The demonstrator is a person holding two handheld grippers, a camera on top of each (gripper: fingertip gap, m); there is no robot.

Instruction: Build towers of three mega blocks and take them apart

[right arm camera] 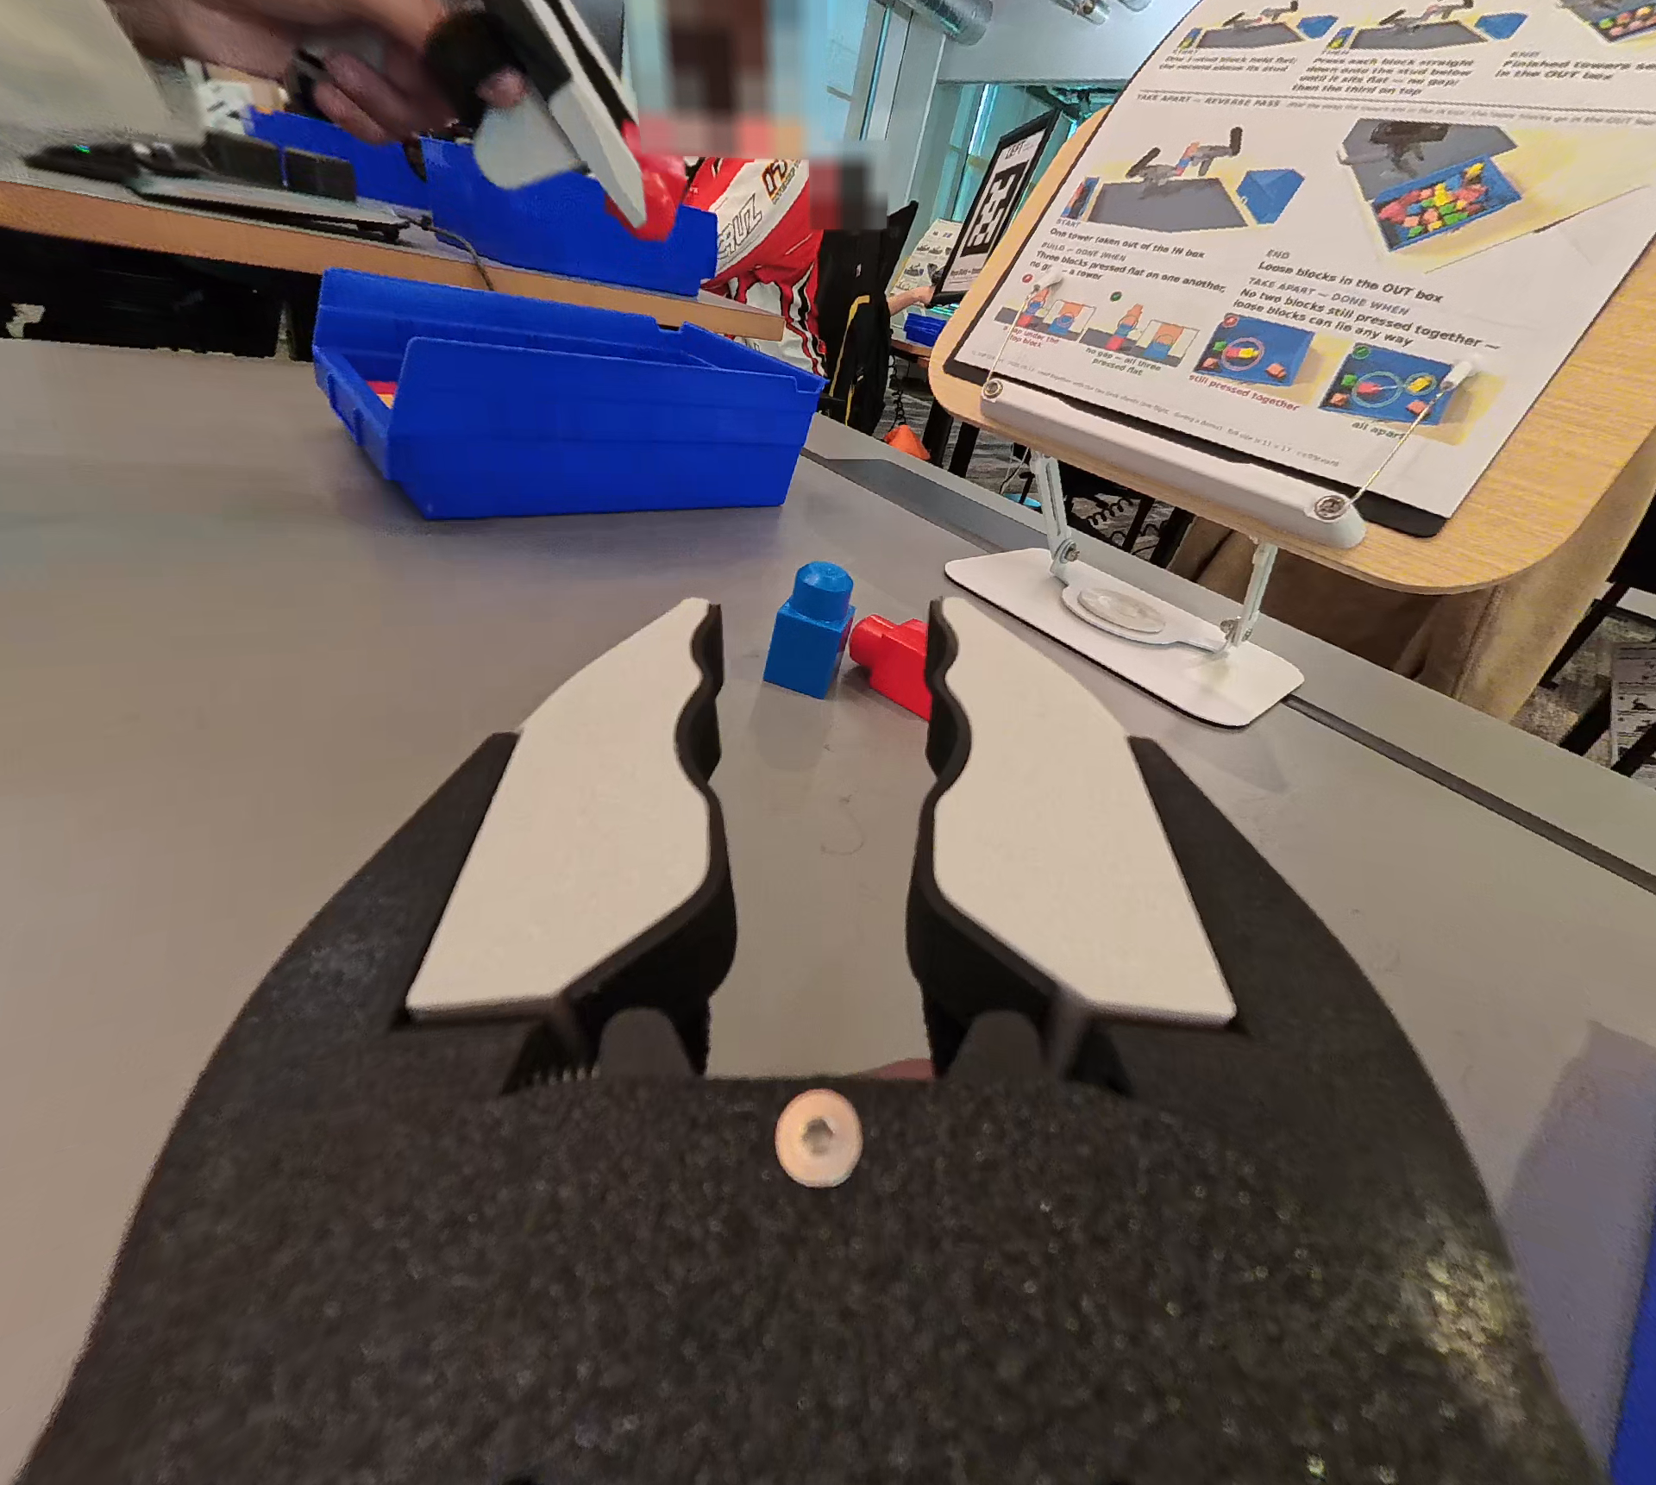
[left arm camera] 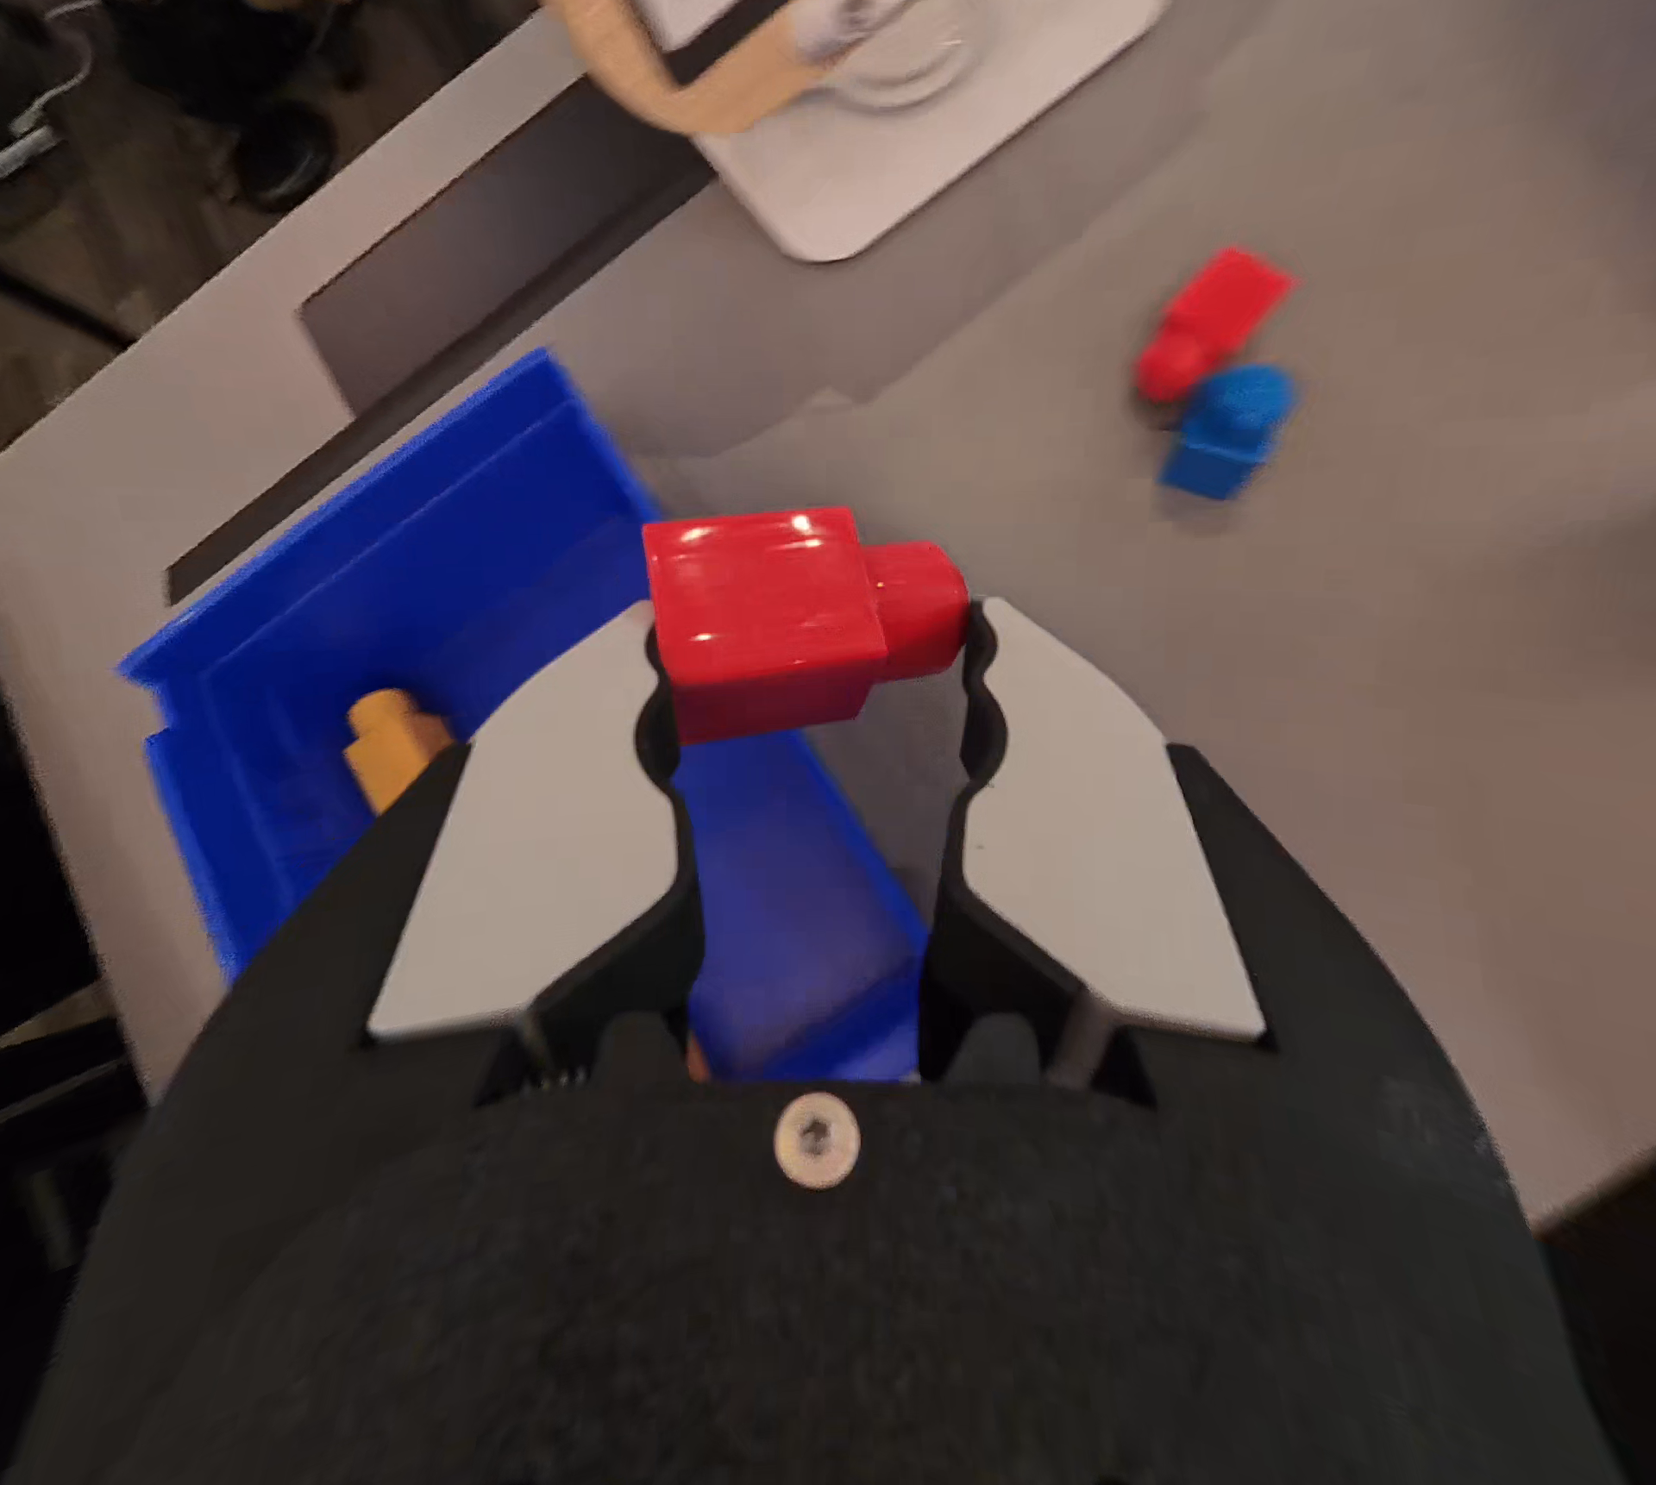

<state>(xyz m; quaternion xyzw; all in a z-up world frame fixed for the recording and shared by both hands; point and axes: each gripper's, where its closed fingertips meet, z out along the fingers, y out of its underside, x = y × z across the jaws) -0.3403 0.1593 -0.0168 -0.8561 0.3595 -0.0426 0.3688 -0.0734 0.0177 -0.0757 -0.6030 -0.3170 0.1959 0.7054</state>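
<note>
My left gripper [left arm camera: 811,636] is shut on a red block [left arm camera: 771,618], held lengthwise: its base against the left pad, its stud against the right pad. It hangs above the near corner of a blue bin [left arm camera: 403,546] that holds an orange block [left arm camera: 394,743]. The right wrist view shows this gripper [right arm camera: 627,188] raised high in a person's hand. My right gripper [right arm camera: 824,622] is open and empty, low over the grey table [right arm camera: 269,636]. Just beyond its fingertips stand an upright blue block [right arm camera: 809,631] and a red block [right arm camera: 892,658] lying on its side; they also show in the left wrist view [left arm camera: 1223,434] [left arm camera: 1210,322].
The blue bin [right arm camera: 582,438] sits at the table's far left. A document stand with an instruction sheet [right arm camera: 1254,232] and white base [right arm camera: 1120,636] stands at the far right. Another table with blue bins [right arm camera: 556,223] and a seated person are behind.
</note>
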